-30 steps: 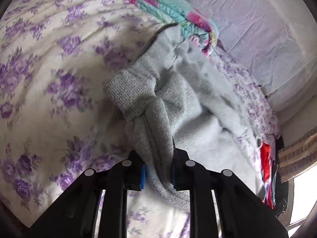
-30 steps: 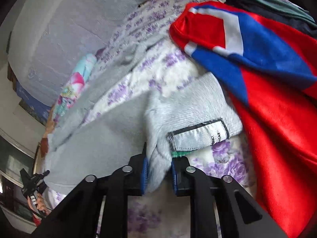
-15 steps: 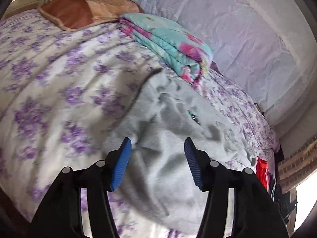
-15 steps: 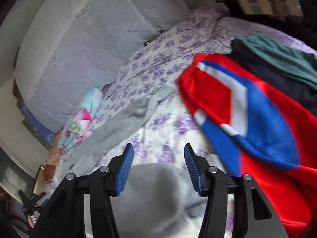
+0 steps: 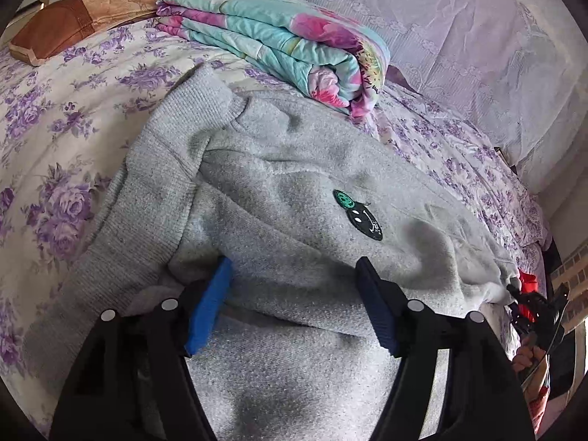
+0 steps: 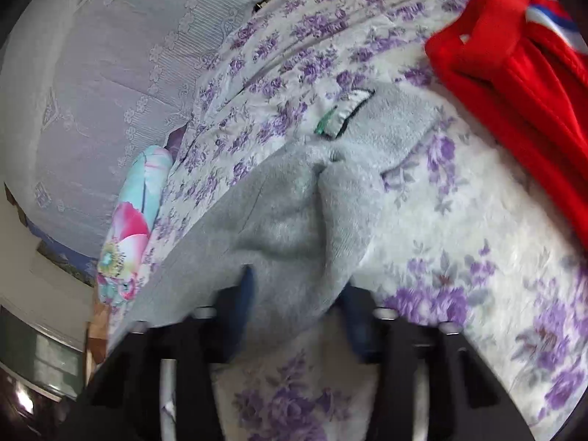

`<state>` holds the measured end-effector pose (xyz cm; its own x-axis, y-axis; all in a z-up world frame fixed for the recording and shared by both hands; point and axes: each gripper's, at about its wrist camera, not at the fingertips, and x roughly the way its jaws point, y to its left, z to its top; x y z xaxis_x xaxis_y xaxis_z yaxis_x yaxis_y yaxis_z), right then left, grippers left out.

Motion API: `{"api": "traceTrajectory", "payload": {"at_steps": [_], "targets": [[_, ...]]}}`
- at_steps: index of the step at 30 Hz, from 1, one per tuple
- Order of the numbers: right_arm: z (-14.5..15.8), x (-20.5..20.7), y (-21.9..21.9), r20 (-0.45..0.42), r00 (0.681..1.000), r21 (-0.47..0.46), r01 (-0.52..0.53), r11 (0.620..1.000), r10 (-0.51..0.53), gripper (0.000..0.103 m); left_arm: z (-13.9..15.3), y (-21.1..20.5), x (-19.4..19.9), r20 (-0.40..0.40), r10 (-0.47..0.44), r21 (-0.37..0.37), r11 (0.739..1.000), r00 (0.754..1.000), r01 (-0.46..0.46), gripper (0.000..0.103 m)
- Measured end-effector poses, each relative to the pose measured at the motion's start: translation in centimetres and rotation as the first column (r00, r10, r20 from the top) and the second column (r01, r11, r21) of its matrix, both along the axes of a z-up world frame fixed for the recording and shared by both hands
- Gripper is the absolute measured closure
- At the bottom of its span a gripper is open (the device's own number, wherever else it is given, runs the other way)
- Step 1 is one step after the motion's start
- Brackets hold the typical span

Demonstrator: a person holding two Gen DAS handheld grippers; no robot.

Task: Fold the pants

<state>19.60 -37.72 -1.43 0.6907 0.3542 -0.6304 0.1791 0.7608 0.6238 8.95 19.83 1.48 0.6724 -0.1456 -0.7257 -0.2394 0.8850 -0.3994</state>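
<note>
Grey fleece pants (image 5: 301,198) lie folded over on the bed's floral sheet, ribbed cuff at upper left, a small green and black patch (image 5: 358,215) on top. My left gripper (image 5: 294,301) is open, its blue pads straddling the fold low over the fabric. In the right wrist view the pants' other end (image 6: 294,220) is bunched, with a white label (image 6: 345,114) showing. My right gripper (image 6: 297,308) is open with grey fabric lying between its fingers; the view is blurred.
A folded teal and pink floral quilt (image 5: 279,40) lies beyond the pants, a brown pillow (image 5: 73,18) far left. A red garment (image 6: 514,84) lies right of the pants' end. A lace-covered wall (image 5: 459,29) borders the bed.
Both grippers were shut on the pants a second ago, then opened and let go. They have since come down close over the fabric again, still open.
</note>
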Motion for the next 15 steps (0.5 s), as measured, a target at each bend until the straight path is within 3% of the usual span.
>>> {"api": "traceTrajectory", "payload": {"at_steps": [2,4,5,7,8,10,13,15], "targets": [[1.4,-1.5,-0.8,0.064,0.998,0.006,-0.002,1.0,0.002,0.097,0.3,0.0,-0.3,0.011,0.018,0.01,1.0,1.0,-0.018,0.036],[3.1,-3.0,-1.4,0.109,0.994,-0.052,0.005,0.999,0.001,0.097,0.3,0.1,-0.3,0.008,0.026,0.016,1.0,1.0,-0.026,0.035],[2.9,-3.1,-1.6,0.091,0.996,-0.075,0.013,0.997,-0.006,0.095,0.2,0.0,0.0,-0.006,0.021,0.02,1.0,1.0,-0.02,0.034],[-0.2,-1.7,-2.3,-0.062,0.997,-0.109,0.034,0.993,-0.041,0.086,-0.1,-0.3,0.8,-0.032,0.0,0.031,1.0,0.999,0.001,0.025],[-1.1,-1.8,-3.0,-0.043,0.998,-0.039,0.043,0.998,-0.045,0.089,-0.1,-0.7,1.1,-0.038,-0.015,0.043,0.999,0.999,0.017,0.019],[-0.1,-2.4,-3.6,-0.056,0.997,-0.022,0.05,0.999,-0.051,0.087,-0.1,-1.2,1.1,-0.048,-0.029,0.08,0.996,0.998,0.033,0.019],[2.8,-6.1,-3.3,0.04,0.986,-0.174,0.164,0.971,-0.16,0.081,1.1,-0.6,-0.7,-0.001,0.008,0.052,0.999,1.0,-0.008,0.02],[5.1,-8.4,-1.2,0.153,0.981,-0.266,0.159,0.951,-0.121,0.078,2.4,-0.2,-2.0,0.052,0.036,0.016,0.999,0.998,-0.037,0.02]]}}
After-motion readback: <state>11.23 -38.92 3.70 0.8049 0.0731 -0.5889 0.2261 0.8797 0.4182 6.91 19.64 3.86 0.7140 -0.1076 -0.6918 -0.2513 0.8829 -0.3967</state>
